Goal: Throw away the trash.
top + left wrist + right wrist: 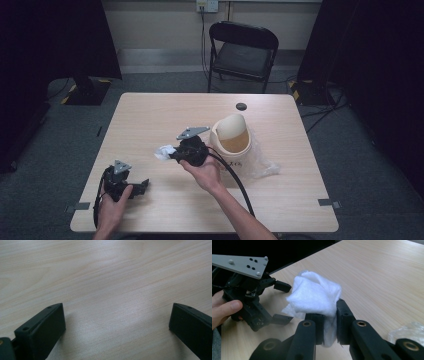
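A crumpled white tissue is pinched between the black jaws of my right gripper. In the high view that gripper hovers over the middle of the table with the tissue sticking out to its left, just left of a small beige bin with a swing lid. My left gripper rests near the table's front left corner, jaws wide apart. In the left gripper view its fingers frame bare wood, with nothing between them. The right gripper view shows the left gripper beyond the tissue.
A clear plastic bag lies under and right of the bin. The light wooden table has a dark round hole near its far edge. A black folding chair stands behind the table. The right gripper's cable trails toward the front edge.
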Demonstrator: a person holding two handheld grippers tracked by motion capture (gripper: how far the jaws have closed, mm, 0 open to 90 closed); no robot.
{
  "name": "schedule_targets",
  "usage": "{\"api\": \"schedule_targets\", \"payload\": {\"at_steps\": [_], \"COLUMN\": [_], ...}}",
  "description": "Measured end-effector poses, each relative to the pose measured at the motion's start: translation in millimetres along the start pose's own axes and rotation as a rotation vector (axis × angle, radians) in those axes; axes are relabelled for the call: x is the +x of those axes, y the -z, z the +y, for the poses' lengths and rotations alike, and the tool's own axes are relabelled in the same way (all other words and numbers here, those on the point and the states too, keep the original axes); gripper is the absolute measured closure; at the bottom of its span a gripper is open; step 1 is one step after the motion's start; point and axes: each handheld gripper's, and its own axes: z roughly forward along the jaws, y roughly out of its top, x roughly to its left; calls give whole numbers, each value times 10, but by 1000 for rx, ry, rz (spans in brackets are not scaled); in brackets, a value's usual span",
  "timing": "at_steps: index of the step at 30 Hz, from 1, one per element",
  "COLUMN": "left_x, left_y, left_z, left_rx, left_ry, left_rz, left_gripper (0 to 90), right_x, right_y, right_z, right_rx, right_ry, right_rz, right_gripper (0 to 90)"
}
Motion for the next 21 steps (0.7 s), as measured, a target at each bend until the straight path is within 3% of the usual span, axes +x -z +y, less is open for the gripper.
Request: {"api": "schedule_targets", "payload": {"at_steps": [7,21], "left_x": [0,-1], "left_y": [0,0], "left_z": [0,0], "left_rx": [0,0], "left_ry": [0,1], "left_rz": [0,0], "left_gripper": [0,0], "right_x": [-12,-75], "right_y": [295,774], "right_z": [-25,-89], "right_rx": [-28,-44], "right_ry": [-6,11], "right_rz": [2,-58], "right_gripper": [799,798]}}
